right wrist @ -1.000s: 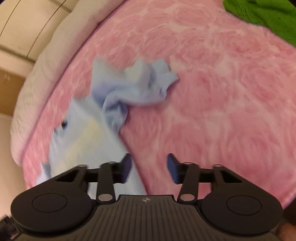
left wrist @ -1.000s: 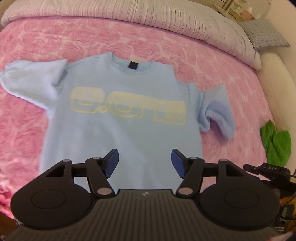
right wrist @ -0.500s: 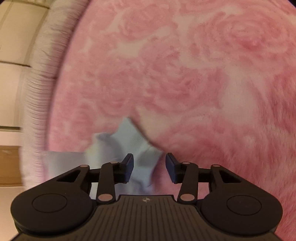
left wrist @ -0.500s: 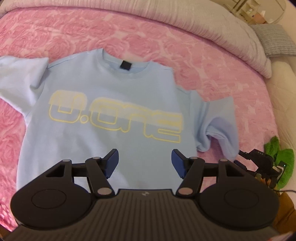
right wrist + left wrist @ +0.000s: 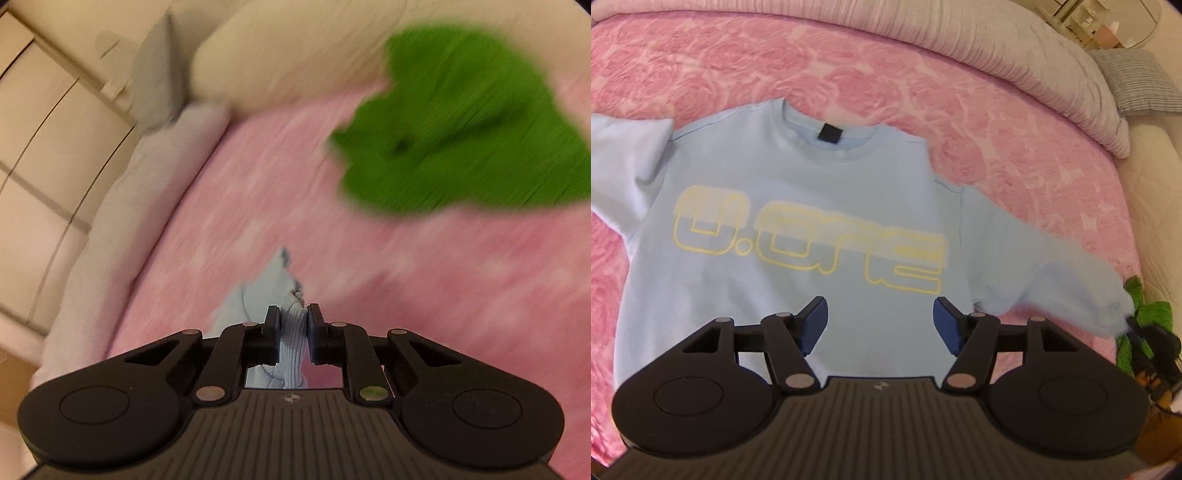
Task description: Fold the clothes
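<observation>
The left gripper [image 5: 881, 321] hung tilted steeply down over the lower front of the light-blue sweatshirt [image 5: 798, 221], its jaws spread apart with nothing between them. The sweatshirt lay face up on the pink bedspread [image 5: 1015, 122], bare bedspread bordering it beyond the collar. At the sweatshirt's right sleeve the right gripper [image 5: 291, 332] had just clamped onto the ribbed cuff [image 5: 293, 343], with a green garment [image 5: 461, 122] lying farther off.
</observation>
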{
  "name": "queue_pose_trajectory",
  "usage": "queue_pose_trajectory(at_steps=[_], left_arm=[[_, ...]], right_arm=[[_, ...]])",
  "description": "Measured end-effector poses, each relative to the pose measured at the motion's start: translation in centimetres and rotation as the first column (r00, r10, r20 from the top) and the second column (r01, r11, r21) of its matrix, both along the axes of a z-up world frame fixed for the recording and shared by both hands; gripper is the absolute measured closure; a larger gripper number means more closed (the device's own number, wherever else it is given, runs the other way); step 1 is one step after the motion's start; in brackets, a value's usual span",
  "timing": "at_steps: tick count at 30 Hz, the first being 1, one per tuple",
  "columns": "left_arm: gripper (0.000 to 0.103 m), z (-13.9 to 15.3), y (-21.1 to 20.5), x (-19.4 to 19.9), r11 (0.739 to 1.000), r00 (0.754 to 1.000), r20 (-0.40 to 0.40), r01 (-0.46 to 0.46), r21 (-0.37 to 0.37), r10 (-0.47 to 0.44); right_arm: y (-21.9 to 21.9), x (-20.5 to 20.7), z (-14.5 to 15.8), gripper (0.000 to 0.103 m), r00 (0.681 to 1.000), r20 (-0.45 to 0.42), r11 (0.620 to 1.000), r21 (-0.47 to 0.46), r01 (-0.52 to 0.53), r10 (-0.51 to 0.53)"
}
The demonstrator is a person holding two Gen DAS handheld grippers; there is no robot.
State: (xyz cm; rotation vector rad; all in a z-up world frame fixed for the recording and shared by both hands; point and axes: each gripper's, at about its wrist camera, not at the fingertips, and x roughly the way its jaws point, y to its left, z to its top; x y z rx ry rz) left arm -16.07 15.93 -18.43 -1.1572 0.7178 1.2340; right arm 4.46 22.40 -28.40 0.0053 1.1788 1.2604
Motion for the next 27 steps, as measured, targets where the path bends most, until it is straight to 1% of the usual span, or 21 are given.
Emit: queue_pose_trajectory(at_steps=[2,4,6,7,9,10,11,12,13,14,15,17,18,19,21,22,23,24,26,27], left_arm=[[0.044,0.0,0.0,0.2,1.000,1.000,0.000,-0.002,0.000,0.002],[0.044,-0.1,0.0,0.3,1.000,1.000,0.001,-0.005,-0.006,0.005],[0.044,-0.3,-0.2,0.3,1.000,1.000,0.004,-0.006,-0.014,0.006],[0.044,-0.5,-0.3,0.2,1.000,1.000,0.005,-0.009,-0.019,0.009],[0.044,-0.7,-0.8,-0.1,0.999,1.000,0.003,-0.019,-0.029,0.019],[0.044,-0.8,-1.1,-0.5,0.999,1.000,0.001,-0.027,-0.034,0.027],[0.044,-0.8,-1.3,-0.8,0.999,0.999,-0.001,-0.035,-0.039,0.035],[0.044,-0.8,-1.6,-1.2,0.998,0.999,-0.003,-0.044,-0.042,0.044],[0.044,-0.8,-2.0,-1.9,0.997,0.998,-0.004,-0.058,-0.043,0.058],[0.044,-0.7,-2.4,-2.7,0.996,0.997,-0.005,-0.076,-0.045,0.076],[0.044,-0.6,-2.8,-3.4,0.994,0.996,-0.007,-0.093,-0.048,0.093],[0.044,-0.4,-3.7,-5.4,0.989,0.991,-0.013,-0.136,-0.051,0.135],[0.044,-0.3,-4.2,-6.6,0.986,0.987,-0.016,-0.159,-0.052,0.158],[0.044,-0.2,-4.7,-7.8,0.982,0.983,-0.019,-0.182,-0.052,0.181],[0.043,0.1,-5.7,-10.3,0.972,0.973,-0.024,-0.229,-0.051,0.228],[0.043,0.2,-6.2,-11.9,0.966,0.967,-0.025,-0.255,-0.049,0.254],[0.043,0.3,-6.6,-13.4,0.960,0.961,-0.024,-0.278,-0.046,0.277],[0.043,0.3,-7.0,-14.9,0.954,0.955,-0.022,-0.298,-0.044,0.297],[0.043,0.2,-7.9,-18.3,0.940,0.941,-0.019,-0.338,-0.041,0.338],[0.043,0.0,-8.2,-20.0,0.934,0.934,-0.017,-0.356,-0.041,0.356]], right_arm=[[-0.5,2.0,-0.1,0.089,0.999,0.040,0.999,-0.033,0.007,-0.006],[-0.7,2.5,-1.1,0.089,0.999,0.048,0.997,-0.074,-0.018,0.022],[-0.5,2.3,-2.8,0.088,0.997,0.063,0.989,-0.146,-0.026,0.035],[-0.4,2.1,-3.7,0.083,0.997,0.070,0.983,-0.182,-0.029,0.042],[0.0,1.7,-5.2,0.076,0.994,0.097,0.963,-0.270,-0.020,0.048],[0.1,1.4,-5.7,0.066,0.989,0.140,0.941,-0.338,0.007,0.043],[0.2,1.3,-5.9,0.054,0.982,0.185,0.923,-0.383,0.041,0.034],[0.1,0.9,-5.4,0.050,0.971,0.239,0.910,-0.406,0.083,0.018],[0.0,0.6,-4.9,0.040,0.956,0.293,0.897,-0.424,0.127,0.004],[0.0,0.0,-4.3,0.036,0.944,0.328,0.891,-0.433,0.138,0.013],[0.0,-0.7,-3.6,0.036,0.940,0.339,0.893,-0.435,0.116,0.043],[-0.1,-2.9,-2.1,0.034,0.947,0.290,0.904,-0.428,0.001,0.137],[-0.2,-5.1,-1.7,0.031,0.943,0.265,0.899,-0.432,-0.072,0.203],[-0.2,-7.3,-1.2,0.026,0.932,0.240,0.889,-0.434,-0.146,0.270],[-0.3,-11.8,-0.2,0.026,0.896,0.191,0.853,-0.434,-0.290,0.402],[-0.4,-14.0,0.3,0.026,0.870,0.166,0.827,-0.431,-0.360,0.465],[-0.7,-16.8,0.5,0.026,0.836,0.152,0.797,-0.431,-0.423,0.527],[-1.1,-19.6,0.6,0.026,0.798,0.139,0.762,-0.431,-0.484,0.586],[-2.9,-26.3,0.8,0.029,0.695,0.108,0.666,-0.420,-0.617,0.711],[-3.9,-29.1,0.9,0.030,0.652,0.105,0.628,-0.416,-0.657,0.751]])
